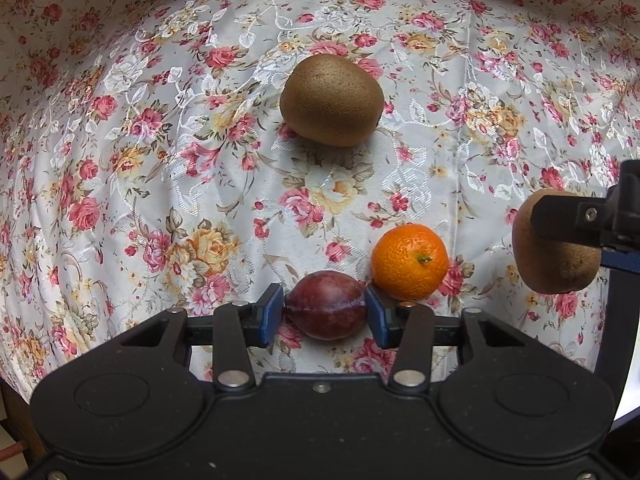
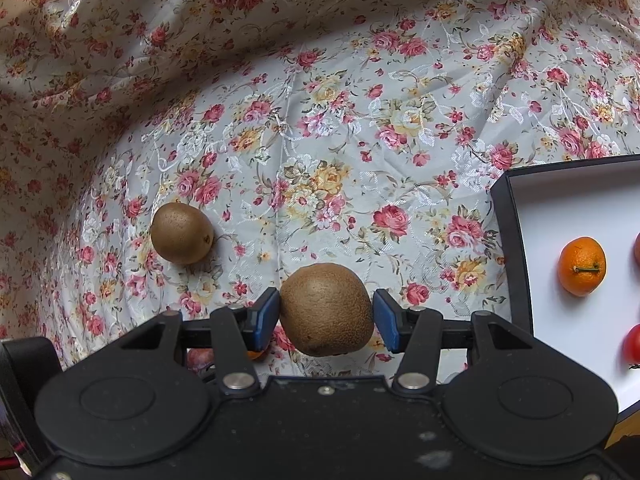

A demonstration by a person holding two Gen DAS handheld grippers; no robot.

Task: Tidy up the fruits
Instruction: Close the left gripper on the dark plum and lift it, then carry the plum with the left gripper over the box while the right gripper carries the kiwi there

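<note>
Dark red, smooth-skinned round plum (image 1: 326,305) lay on the floral-clothed table (image 1: 160,160), flanked at its widest girth by the blue pads of the left hand-held gripper (image 1: 325,312); pads appeared to touch both sides. Skin judged slick, flesh soft and bruisable; light squeeze across the middle advised. Glossy orange mandarin (image 1: 409,262) sat just beside. Fuzzy brown kiwi (image 2: 326,309) was clamped in the right hand-held gripper (image 2: 327,314), clear of the cloth.

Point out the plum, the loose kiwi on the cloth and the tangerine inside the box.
plum (image 1: 325,305): left wrist view, middle of its dark red skin.
loose kiwi (image 1: 331,100): left wrist view, centre of its brown top.
tangerine in the box (image 2: 582,266): right wrist view, beside its stem.
</note>
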